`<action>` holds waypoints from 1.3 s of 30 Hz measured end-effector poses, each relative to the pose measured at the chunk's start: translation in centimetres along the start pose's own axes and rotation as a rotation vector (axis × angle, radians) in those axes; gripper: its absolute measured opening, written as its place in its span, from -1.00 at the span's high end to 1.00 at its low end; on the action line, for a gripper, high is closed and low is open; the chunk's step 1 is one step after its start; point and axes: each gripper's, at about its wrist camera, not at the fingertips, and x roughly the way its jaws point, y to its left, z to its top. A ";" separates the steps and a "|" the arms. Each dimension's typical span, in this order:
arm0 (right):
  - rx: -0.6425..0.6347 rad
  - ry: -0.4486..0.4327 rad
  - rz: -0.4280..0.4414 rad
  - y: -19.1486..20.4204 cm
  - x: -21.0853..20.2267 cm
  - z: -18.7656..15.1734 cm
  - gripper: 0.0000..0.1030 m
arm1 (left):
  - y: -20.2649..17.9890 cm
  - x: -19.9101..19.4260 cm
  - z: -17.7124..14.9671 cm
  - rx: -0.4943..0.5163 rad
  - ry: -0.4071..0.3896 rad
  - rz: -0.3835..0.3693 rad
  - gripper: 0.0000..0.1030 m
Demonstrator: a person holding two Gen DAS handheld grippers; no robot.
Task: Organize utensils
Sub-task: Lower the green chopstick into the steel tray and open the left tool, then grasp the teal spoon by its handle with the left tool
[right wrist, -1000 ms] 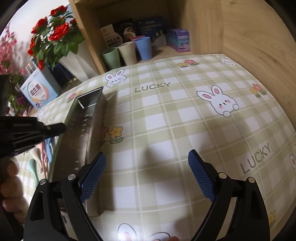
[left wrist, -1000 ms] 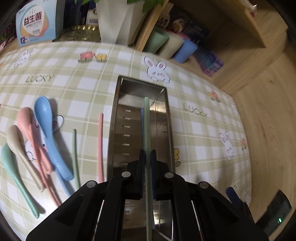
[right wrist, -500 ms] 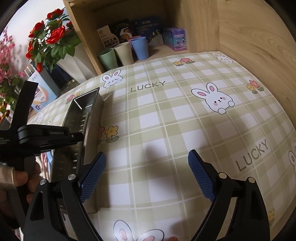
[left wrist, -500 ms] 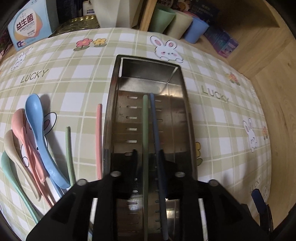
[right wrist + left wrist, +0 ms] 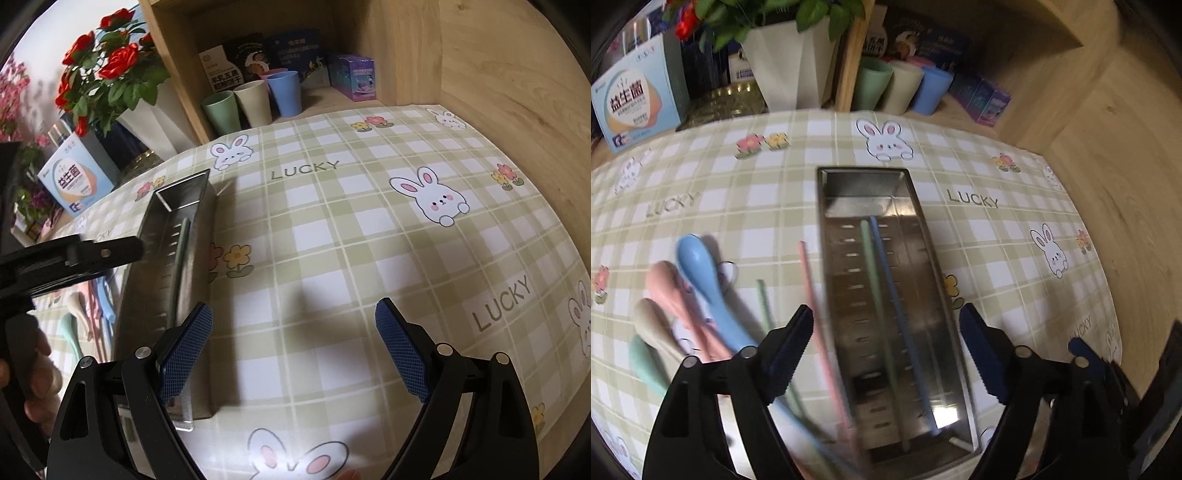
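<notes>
A long steel tray (image 5: 823, 236) lies lengthwise on the checked tablecloth. Inside it a green chopstick (image 5: 872, 284) and a blue chopstick (image 5: 894, 291) rest side by side. My left gripper (image 5: 886, 314) hovers over the tray's near half, its jaws opening wide, and nothing sits between the pads. Left of the tray lie a pink chopstick (image 5: 809, 280), a second green chopstick (image 5: 764, 302) and blue (image 5: 698, 266), pink (image 5: 668, 284), beige (image 5: 650, 317) and green (image 5: 642, 362) spoons. My right gripper (image 5: 293, 310) stands open and empty over bare cloth, just right of the tray (image 5: 162, 236).
At the back stand a white plant pot (image 5: 790, 55), a blue-and-white box (image 5: 635, 99) and green, beige and blue cups (image 5: 901, 88) in a wooden shelf. A wooden wall (image 5: 1108, 184) borders the table on the right. A hand (image 5: 40, 384) holds the left gripper.
The left gripper let go of the green chopstick, which now lies in the tray beside the blue one. Its jaws spread wide and it drew back and up. The right gripper stayed put.
</notes>
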 end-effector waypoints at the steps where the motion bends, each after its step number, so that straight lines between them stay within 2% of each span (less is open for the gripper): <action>1: -0.008 0.001 -0.004 0.5 0.0 0.0 -0.68 | 0.6 -0.7 -0.3 0.010 -0.011 0.006 -0.57; 5: -0.029 0.012 0.004 2.0 0.1 0.0 -0.68 | 3.8 -2.7 -1.3 0.022 -0.035 0.053 -0.57; 13: -0.112 0.034 0.037 6.5 0.6 0.1 -0.69 | 13.2 -5.9 -4.9 -0.086 -0.027 0.133 -0.55; 15: -0.135 0.042 0.040 7.6 0.8 0.0 -0.69 | 14.9 -6.5 -5.9 -0.113 -0.028 0.149 -0.35; 17: -0.134 0.047 0.060 8.1 1.0 -0.1 -0.69 | 16.5 -6.7 -7.1 -0.152 -0.015 0.155 -0.24; 23: -0.159 0.063 0.093 9.6 1.3 -0.7 -0.69 | 17.9 -5.4 -9.1 -0.251 0.016 0.137 -0.04; 28: -0.150 0.058 0.104 9.1 1.0 -0.9 -0.69 | 18.7 -3.6 -9.6 -0.365 0.025 0.170 0.06; 32: -0.135 0.052 0.109 8.6 0.9 -0.8 -0.69 | 18.3 -2.9 -9.5 -0.335 0.033 0.199 0.16; 34: -0.129 0.052 0.113 8.5 0.9 -0.8 -0.69 | 18.1 -2.9 -9.7 -0.321 0.028 0.202 0.26; 36: -0.126 0.052 0.115 8.4 1.0 -0.9 -0.69 | 18.0 -2.9 -9.8 -0.305 0.017 0.193 0.61; 37: -0.128 0.053 0.117 8.5 1.0 -1.0 -0.69 | 18.0 -3.1 -10.0 -0.297 0.005 0.171 0.65; 39: -0.134 0.055 0.123 8.7 1.0 -1.1 -0.69 | 18.0 -3.3 -10.2 -0.284 -0.004 0.164 0.90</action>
